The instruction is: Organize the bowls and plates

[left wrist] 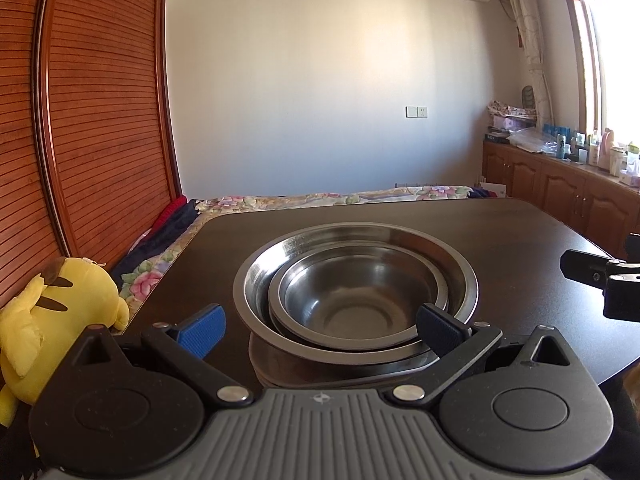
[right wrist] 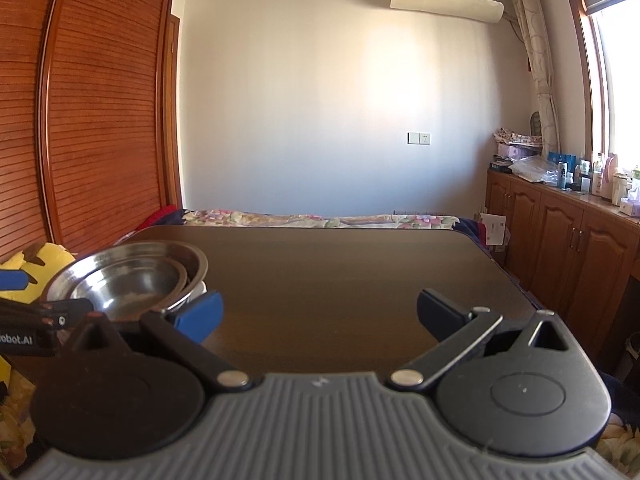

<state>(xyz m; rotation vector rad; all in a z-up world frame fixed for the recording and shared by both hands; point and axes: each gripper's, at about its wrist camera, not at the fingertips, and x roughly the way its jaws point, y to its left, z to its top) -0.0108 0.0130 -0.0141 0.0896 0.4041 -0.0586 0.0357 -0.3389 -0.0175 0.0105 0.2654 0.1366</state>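
While both my left gripper (left wrist: 320, 326) and right gripper (right wrist: 320, 316) gape released, the nested steel bowls (left wrist: 356, 292) rest on the dark table (left wrist: 520, 232), near left.

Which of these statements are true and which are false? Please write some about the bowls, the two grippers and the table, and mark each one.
1. The smaller steel bowl sits inside the larger steel bowl. True.
2. The left gripper is shut on a bowl rim. False: its jaws are open and grip nothing.
3. The right gripper is open over bare dark table. True.
4. The yellow plush toy lies inside the bowls. False: it sits off the table's left edge.
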